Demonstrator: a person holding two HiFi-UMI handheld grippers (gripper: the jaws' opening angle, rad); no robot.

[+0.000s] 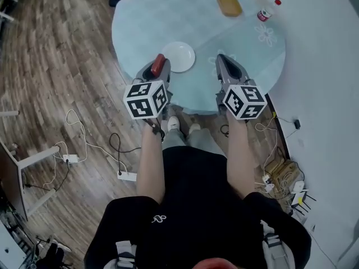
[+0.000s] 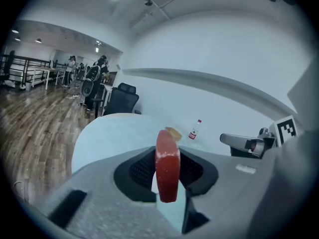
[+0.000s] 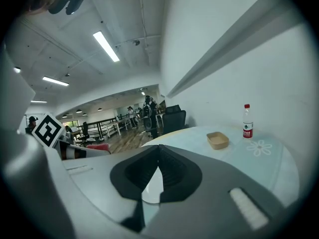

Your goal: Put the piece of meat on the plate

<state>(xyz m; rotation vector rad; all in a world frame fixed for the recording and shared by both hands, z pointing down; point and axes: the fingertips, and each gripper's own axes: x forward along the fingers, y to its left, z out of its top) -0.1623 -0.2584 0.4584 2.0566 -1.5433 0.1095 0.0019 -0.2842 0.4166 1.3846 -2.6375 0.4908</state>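
The left gripper (image 1: 159, 67) is pinching the piece of meat (image 2: 167, 166) upright, just left of the plate (image 1: 178, 56) near the table's (image 1: 224, 38) front edge.

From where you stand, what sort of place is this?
Probably an open-plan office or lab, not a home. An office chair and long desks with people around them stand beyond the round table, and a power strip with loose cables lies on the wood floor.

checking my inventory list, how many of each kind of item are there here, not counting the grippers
plate: 1
piece of meat: 1
bottle: 1
tan dish: 1
total: 4
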